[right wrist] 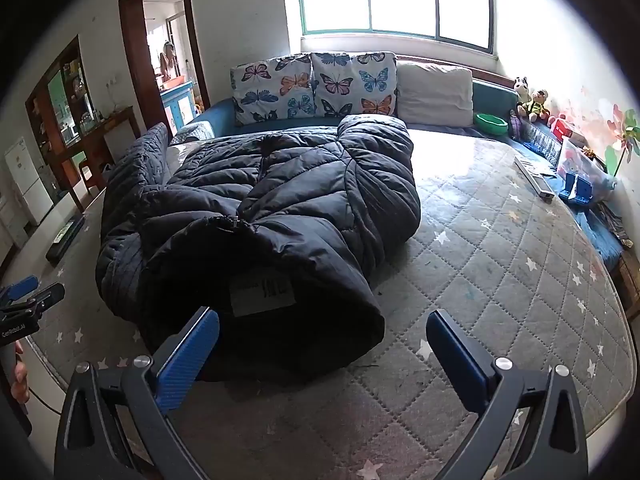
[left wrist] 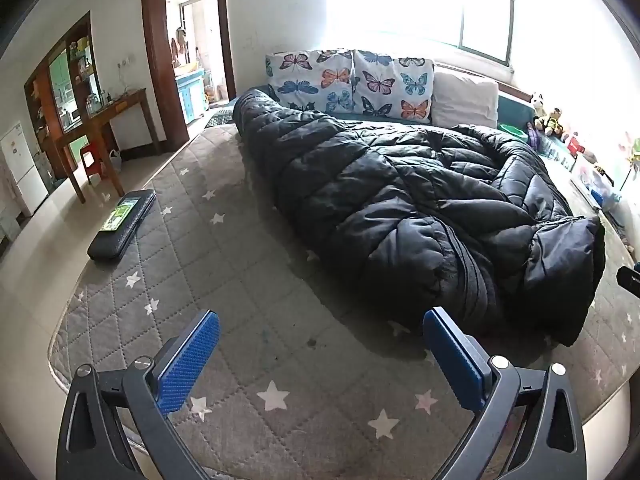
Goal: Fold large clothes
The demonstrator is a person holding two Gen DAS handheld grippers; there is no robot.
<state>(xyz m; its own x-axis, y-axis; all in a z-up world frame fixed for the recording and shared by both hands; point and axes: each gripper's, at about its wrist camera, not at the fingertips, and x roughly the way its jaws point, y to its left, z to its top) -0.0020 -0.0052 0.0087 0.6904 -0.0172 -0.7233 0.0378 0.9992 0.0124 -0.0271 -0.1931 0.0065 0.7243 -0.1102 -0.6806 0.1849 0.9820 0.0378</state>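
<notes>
Black quilted puffer coat lies lengthwise on the grey star-print mattress, partly folded and bunched. Hood end nearest, opening gaping, white inner label showing. Far end reaches near the butterfly pillows.

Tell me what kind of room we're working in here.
Most likely a home bedroom or living room: a grey star-quilted mattress holds the black puffer coat, butterfly-print pillows lean under a window, and stuffed toys sit alongside.
</notes>
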